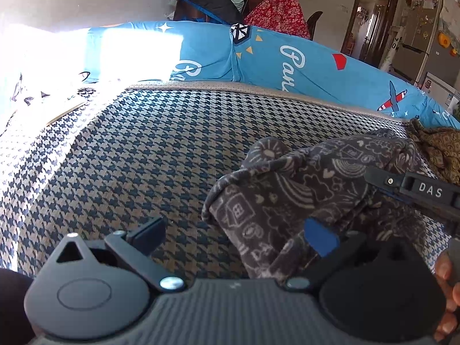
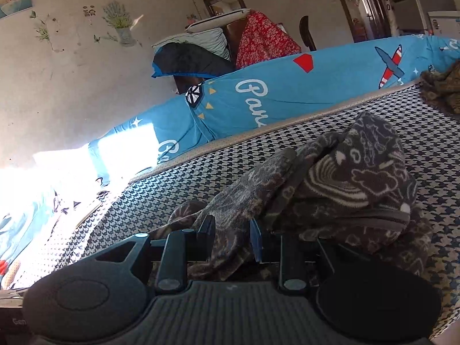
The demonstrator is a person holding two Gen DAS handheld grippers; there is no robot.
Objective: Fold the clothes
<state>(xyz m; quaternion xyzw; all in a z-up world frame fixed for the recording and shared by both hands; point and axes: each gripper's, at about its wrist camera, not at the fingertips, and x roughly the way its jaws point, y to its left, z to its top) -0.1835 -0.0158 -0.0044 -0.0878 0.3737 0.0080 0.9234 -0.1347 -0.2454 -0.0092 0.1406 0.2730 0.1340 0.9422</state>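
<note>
Gripper bodies fill the bottom of both wrist views. Beyond them spreads the houndstooth mattress, the largest thing here, bordered on its far side by a blue printed quilt rolled along the edge. A brown patterned cloth lies bunched at the far right.

On the mattress sits the task's thing, a dark grey fleece garment with a pale doodle print, crumpled in a heap rather than spread flat; its zipper shows in the right wrist view.

Right gripper has its fingers clamped on a fold of the fleece, the cloth pinched between the pads and lifted off the heap. Left gripper has its fingers wide apart and holds nothing; the fleece lies just ahead and to the right of them, overlapping the blue pad.

The heap's long axis seems to run from the right gripper away toward the quilt. My judgement: the left gripper must shift right to catch a second edge.
</note>
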